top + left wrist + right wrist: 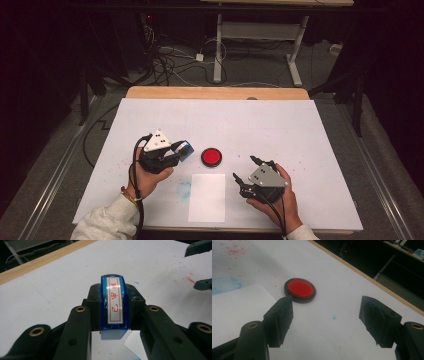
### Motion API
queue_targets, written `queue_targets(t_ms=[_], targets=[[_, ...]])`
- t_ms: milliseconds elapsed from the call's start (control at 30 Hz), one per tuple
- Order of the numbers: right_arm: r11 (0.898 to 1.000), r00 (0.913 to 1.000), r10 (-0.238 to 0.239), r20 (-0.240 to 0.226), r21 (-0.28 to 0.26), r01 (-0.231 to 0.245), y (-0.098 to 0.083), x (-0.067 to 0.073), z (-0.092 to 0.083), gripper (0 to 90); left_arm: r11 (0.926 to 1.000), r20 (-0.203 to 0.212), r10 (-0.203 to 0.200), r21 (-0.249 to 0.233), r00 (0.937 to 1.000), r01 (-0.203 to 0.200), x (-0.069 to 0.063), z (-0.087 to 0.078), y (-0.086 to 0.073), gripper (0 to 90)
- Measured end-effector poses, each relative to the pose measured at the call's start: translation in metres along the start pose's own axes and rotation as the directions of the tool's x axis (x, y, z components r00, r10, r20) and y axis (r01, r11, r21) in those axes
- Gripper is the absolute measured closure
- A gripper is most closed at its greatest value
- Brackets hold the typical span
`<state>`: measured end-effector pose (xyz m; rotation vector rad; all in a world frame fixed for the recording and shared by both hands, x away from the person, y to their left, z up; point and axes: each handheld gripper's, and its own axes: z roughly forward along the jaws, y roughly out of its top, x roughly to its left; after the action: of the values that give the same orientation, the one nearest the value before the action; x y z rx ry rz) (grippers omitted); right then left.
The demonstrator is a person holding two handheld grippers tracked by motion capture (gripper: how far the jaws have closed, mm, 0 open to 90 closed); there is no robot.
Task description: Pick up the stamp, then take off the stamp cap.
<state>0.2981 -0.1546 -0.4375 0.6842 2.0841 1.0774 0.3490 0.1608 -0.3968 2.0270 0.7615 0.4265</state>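
Observation:
A blue stamp [115, 305] with a white label of red characters is clamped between the black jaws of my left gripper [114, 287]. In the high view my left gripper [181, 151] holds the stamp [186, 148] just left of a round red ink pad [211, 156]. My right gripper [244, 168] stands open to the right of the pad, nothing between its fingers. In the right gripper view the ink pad [300, 289] lies just beyond the left jaw of the open right gripper [325, 302]. A white sheet of paper [207, 197] lies near the front edge.
A large white cover [220, 120] lies over the wooden table [215, 92]. A blue ink smudge [184, 190] marks it left of the paper, and red specks dot it. Cables and a desk frame [260, 45] stand on the floor beyond.

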Motion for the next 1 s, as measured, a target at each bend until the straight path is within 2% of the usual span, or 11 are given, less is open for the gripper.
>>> queue_targets(t_ms=[67,200,333,600,667,833,900,967,1000], targets=[[1.0,1.0,0.0,-0.009,-0.006,0.0,0.0,0.001,0.001,26.2,0.9998,0.008,0.019,0.003,0.9998,-0.019,-0.003,0.001,0.0,68.4],[1.0,0.9994,0.006,-0.033,-0.017,-0.006,0.003,0.004,0.007,25.7,0.9999,0.019,0.011,0.007,0.9998,-0.011,-0.004,0.003,-0.001,68.4],[1.0,0.9987,-0.007,-0.05,-0.005,0.007,0.005,0.009,0.013,25.7,1.0,0.019,0.007,0.007,0.9998,-0.007,-0.006,0.003,-0.003,68.4],[1.0,0.9968,-0.017,-0.078,-0.006,0.017,0.008,0.018,0.019,25.5,0.9999,0.056,0.015,0.005,0.9983,-0.015,-0.016,0.007,-0.001,68.4],[1.0,0.9966,-0.018,-0.081,-0.011,0.017,0.009,0.02,0.02,25.8,0.9997,0.052,0.024,-0.004,0.9984,-0.024,-0.019,0.008,-0.001,68.4],[1.0,0.9956,-0.013,-0.093,-0.002,0.013,0.011,0.024,0.024,26.2,0.9993,0.073,-0.027,-0.024,0.997,0.029,-0.018,0.013,0.0,68.4],[1.0,0.9942,0.026,-0.104,0.0,-0.026,0.014,0.025,0.027,26.6,0.9977,0.068,-0.055,-0.037,0.9962,0.057,-0.018,0.015,0.0,68.4],[0.998,0.9905,0.07,-0.119,0.004,-0.07,0.016,0.024,0.03,27.1,0.9955,0.081,-0.083,-0.039,0.9932,0.086,-0.018,0.018,0.0,68.4],[0.997,0.9893,0.079,-0.123,0.005,-0.079,0.017,0.024,0.032,27.1,0.9941,0.08,-0.096,-0.042,0.9921,0.1,-0.018,0.02,-0.001,68.4]])
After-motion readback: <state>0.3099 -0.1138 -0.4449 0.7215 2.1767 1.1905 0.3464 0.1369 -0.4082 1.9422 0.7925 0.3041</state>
